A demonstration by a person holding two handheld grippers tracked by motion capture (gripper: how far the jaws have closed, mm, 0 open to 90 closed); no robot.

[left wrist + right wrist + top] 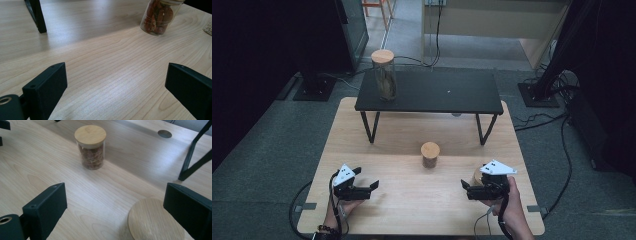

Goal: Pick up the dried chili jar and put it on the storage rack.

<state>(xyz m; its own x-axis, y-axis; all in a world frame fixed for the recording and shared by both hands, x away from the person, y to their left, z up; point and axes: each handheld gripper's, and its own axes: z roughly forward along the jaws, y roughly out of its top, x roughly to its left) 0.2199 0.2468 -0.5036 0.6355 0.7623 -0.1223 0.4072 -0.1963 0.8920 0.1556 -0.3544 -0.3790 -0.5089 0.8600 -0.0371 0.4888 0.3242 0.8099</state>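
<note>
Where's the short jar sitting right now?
In the high view the short jar stands mid-table, just in front of the black shelf, between both grippers.

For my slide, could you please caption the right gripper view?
Open right gripper above a round wooden lid, facing a small wooden-lidded glass jar.

No text, label, brand, number or sign can be read on anything here.

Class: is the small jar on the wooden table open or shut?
Shut. The small jar stands upright with its round wooden lid seated flat on top.
</note>
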